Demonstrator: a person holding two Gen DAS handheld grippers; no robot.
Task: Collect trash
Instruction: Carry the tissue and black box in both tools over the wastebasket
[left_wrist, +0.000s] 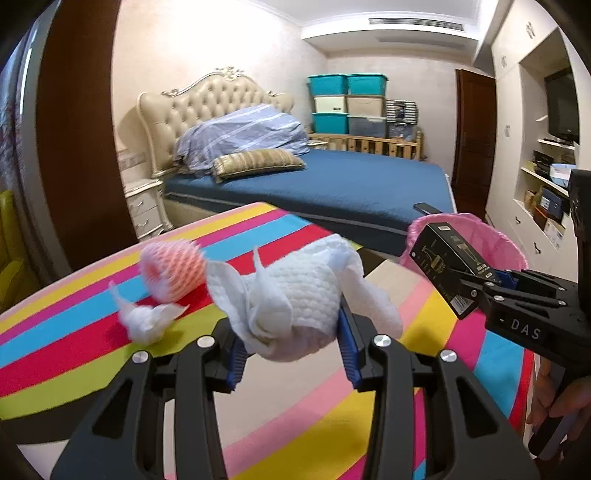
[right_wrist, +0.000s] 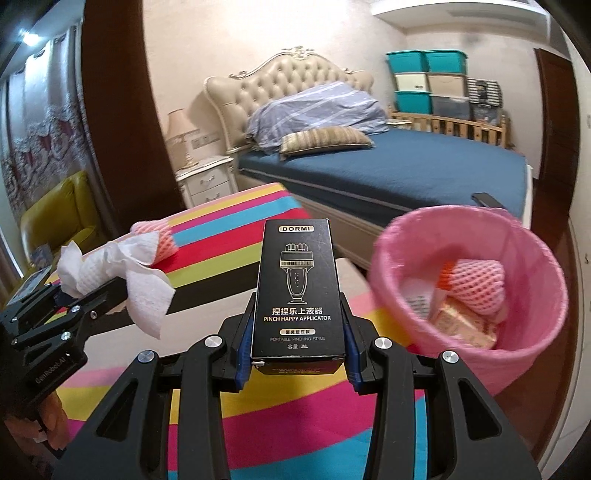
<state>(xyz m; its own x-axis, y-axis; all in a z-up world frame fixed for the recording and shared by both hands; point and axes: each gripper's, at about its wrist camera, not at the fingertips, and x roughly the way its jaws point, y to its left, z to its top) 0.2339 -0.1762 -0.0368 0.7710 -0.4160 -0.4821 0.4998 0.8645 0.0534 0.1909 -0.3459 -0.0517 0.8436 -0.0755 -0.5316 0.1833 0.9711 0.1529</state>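
My left gripper (left_wrist: 293, 325) is shut on a crumpled white paper towel (left_wrist: 295, 295) and holds it above the striped table (left_wrist: 110, 354); it also shows at the left of the right wrist view (right_wrist: 110, 273). My right gripper (right_wrist: 297, 328) is shut on a black DORMI box (right_wrist: 298, 291), upright, left of the pink bin (right_wrist: 524, 343). The box shows in the left wrist view (left_wrist: 443, 266) in front of the bin (left_wrist: 506, 247). A small tissue wad (left_wrist: 147, 321) and a pink foam fruit net (left_wrist: 171, 267) lie on the table.
The bin holds another foam net (right_wrist: 476, 284) and a yellowish carton (right_wrist: 465, 325). Behind the table stands a blue bed (left_wrist: 332, 184) with a nightstand (left_wrist: 144, 206). Shelves (left_wrist: 546, 177) stand at the right. A yellow chair (right_wrist: 62, 214) is at the left.
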